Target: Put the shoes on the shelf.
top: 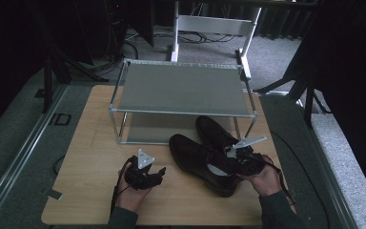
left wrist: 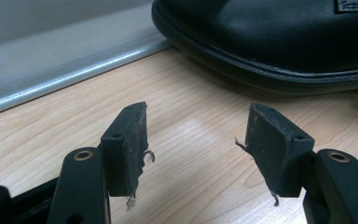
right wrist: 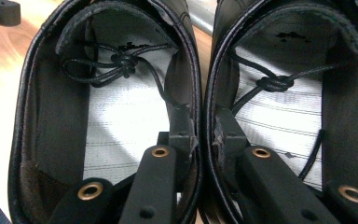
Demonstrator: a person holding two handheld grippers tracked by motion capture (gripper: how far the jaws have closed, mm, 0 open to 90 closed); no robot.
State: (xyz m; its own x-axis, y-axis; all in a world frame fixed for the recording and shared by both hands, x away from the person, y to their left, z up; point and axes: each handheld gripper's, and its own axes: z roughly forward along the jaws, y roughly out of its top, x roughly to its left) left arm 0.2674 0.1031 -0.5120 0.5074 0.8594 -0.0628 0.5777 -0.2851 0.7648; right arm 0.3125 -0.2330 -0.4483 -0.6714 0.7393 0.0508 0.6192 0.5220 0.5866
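Take the metal shelf rack [top: 181,90] at the far middle of the wooden table [top: 90,191] as the landmark. Well in front of its left half, toward the person's edge, the left gripper [top: 159,171] rests low over the table in the person's left hand [top: 131,193], grey plate on top, jaws pointing right toward the shoes. In the left gripper view its two black jaws stand wide apart with only bare wood between them; the worn pads [left wrist: 130,144] touch nothing, and the toe of a black shoe [left wrist: 279,42] lies beyond them, next to the rack's grey lower shelf [left wrist: 51,74].

In front of the rack's right half lie the two black shoes: the left shoe [top: 195,160] nearer the person, the right shoe [top: 214,131] with its toe just at the rack's lower shelf. They lie side by side, touching along their inner walls.

Over their heel ends is the right gripper [top: 238,160], held by the right hand [top: 264,179]. In the right gripper view its jaws are drawn narrow, one inside each shoe, pinching the two adjoining inner walls together. Whether the shoes are lifted or resting on the table the dim high view seems not to settle. Laces [right wrist: 121,63] lie knotted inside each shoe.
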